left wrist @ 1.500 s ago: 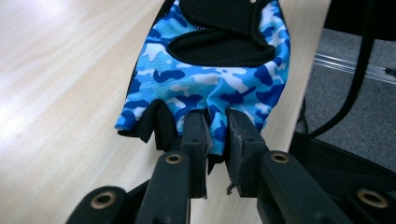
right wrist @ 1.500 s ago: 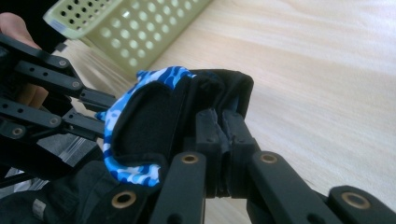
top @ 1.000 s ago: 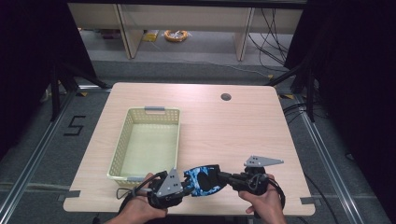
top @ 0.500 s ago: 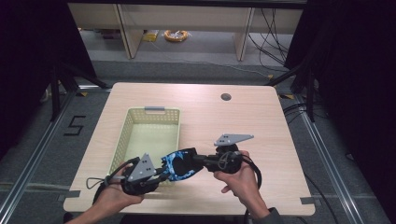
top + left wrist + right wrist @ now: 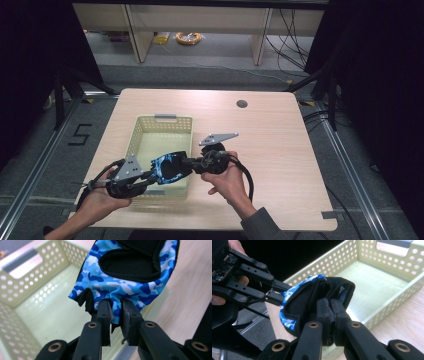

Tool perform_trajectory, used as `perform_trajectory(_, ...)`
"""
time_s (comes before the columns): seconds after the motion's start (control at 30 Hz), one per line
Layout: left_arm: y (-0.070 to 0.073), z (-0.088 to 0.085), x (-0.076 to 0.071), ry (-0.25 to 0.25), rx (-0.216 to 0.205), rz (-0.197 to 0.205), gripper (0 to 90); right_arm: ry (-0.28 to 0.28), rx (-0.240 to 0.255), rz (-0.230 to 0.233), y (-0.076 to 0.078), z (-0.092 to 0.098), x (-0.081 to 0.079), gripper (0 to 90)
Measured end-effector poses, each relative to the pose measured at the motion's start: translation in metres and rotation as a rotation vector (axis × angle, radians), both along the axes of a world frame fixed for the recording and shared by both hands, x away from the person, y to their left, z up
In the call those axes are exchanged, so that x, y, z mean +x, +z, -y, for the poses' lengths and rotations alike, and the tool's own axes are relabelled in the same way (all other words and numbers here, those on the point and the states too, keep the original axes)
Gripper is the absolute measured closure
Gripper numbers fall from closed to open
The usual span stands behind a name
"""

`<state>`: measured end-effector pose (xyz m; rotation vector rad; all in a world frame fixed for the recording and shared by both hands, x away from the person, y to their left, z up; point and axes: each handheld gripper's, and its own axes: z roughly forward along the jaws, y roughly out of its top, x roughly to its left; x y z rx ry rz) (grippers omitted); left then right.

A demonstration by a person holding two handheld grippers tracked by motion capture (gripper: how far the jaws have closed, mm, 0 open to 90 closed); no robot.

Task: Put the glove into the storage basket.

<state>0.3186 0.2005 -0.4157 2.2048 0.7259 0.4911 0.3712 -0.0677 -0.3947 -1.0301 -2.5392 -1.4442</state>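
The table [image 5: 280, 150] carries a pale green perforated basket [image 5: 162, 125] on its left half. Both hands have swung left from the near edge, bringing the blue camouflage fingerless glove [image 5: 170, 167] over the basket's near end. Left tongs [image 5: 150, 175] and right tongs [image 5: 192, 163] are each clamped on it, so a drop into the basket looks close.

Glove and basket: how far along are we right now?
Done: both grippers have picked the blue camouflage glove up; the left gripper and right gripper are each shut on an edge of it. In hand: the glove hangs between them over the near end of the pale green basket. Left: lower it in and release; the basket floor looks bare.
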Motion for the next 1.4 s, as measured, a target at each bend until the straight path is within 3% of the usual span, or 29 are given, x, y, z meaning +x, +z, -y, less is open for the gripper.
perform_trajectory(0.3,-0.018,-0.023,0.016,0.031,0.086,-0.061,77.6,-0.003,-0.031,-0.024,-0.022,-0.034,0.016,87.2)
perform_trajectory(0.57,-0.030,-0.037,0.028,0.076,0.096,-0.115,77.8,-0.013,-0.051,-0.070,-0.044,-0.057,0.024,87.2)
perform_trajectory(0.83,-0.037,-0.038,0.027,0.076,0.107,-0.154,77.9,-0.010,-0.090,-0.085,-0.054,-0.065,0.020,87.2)
perform_trajectory(0.87,-0.036,-0.039,0.026,0.059,0.128,-0.167,77.9,-0.008,-0.099,-0.086,-0.056,-0.065,0.019,87.2)
perform_trajectory(1.07,-0.039,-0.038,0.025,0.069,0.137,-0.172,77.3,0.016,-0.157,-0.096,-0.062,-0.069,0.015,86.6)
perform_trajectory(1.17,-0.036,-0.036,0.025,0.044,0.170,-0.185,76.2,0.020,-0.182,-0.102,-0.062,-0.071,0.014,86.4)
perform_trajectory(1.2,-0.034,-0.037,0.027,0.015,0.195,-0.177,75.3,0.022,-0.190,-0.102,-0.063,-0.071,0.014,86.3)
perform_trajectory(1.4,-0.033,-0.038,0.030,0.041,0.189,-0.185,69.3,0.036,-0.245,-0.101,-0.066,-0.071,0.016,85.2)
